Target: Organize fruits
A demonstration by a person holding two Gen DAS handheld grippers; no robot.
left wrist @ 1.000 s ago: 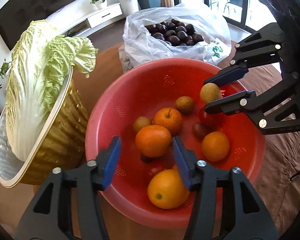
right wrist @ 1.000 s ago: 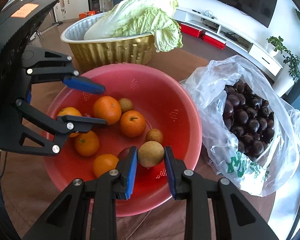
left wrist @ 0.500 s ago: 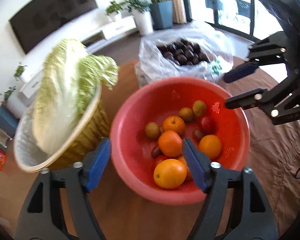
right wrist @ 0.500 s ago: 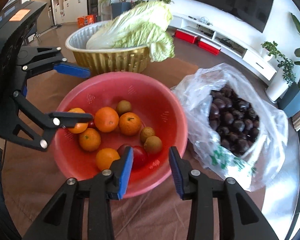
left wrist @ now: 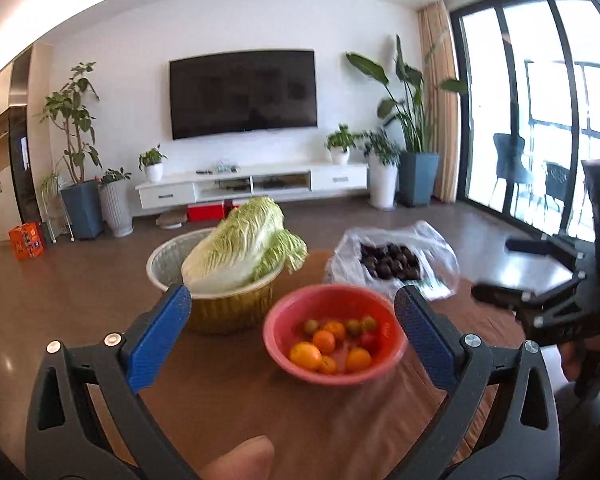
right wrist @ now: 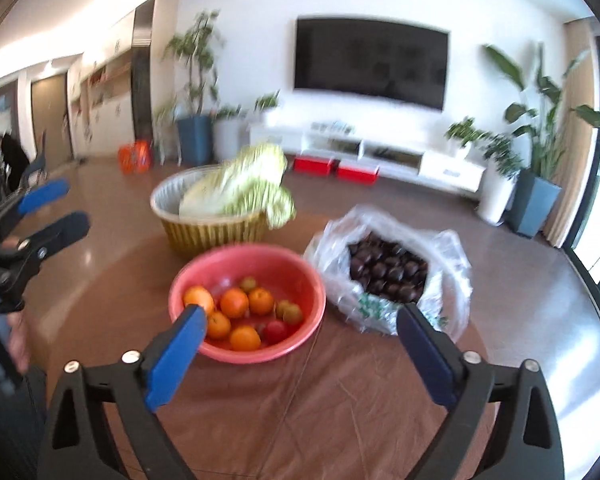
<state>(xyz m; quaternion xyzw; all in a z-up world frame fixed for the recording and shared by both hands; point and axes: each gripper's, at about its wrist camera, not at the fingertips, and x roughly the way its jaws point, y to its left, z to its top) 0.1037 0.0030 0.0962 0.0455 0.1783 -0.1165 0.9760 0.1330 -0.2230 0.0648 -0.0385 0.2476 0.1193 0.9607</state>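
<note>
A red bowl [left wrist: 300, 356] [right wrist: 308, 276] on the brown table holds several oranges [left wrist: 305, 355] [right wrist: 234, 303], small brownish fruits and a red one [right wrist: 276, 330]. My left gripper [left wrist: 292, 304] is wide open and empty, held back above the table with the bowl between its fingers in view. My right gripper [right wrist: 300, 316] is also wide open and empty, pulled back from the bowl. Each gripper shows at the edge of the other's view: the right one [left wrist: 500, 272] and the left one [right wrist: 56, 210].
A gold foil basin [left wrist: 236, 312] [right wrist: 204, 236] with a napa cabbage [left wrist: 240, 248] stands behind the bowl at the left. A clear plastic bag of dark fruits [left wrist: 388, 260] [right wrist: 388, 272] lies at the right. Brown cloth [right wrist: 340, 400] covers the round table.
Both grippers have pulled up and back from the bowl and opened wider. The right gripper let go of the small brown fruit, which now lies in the bowl.
</note>
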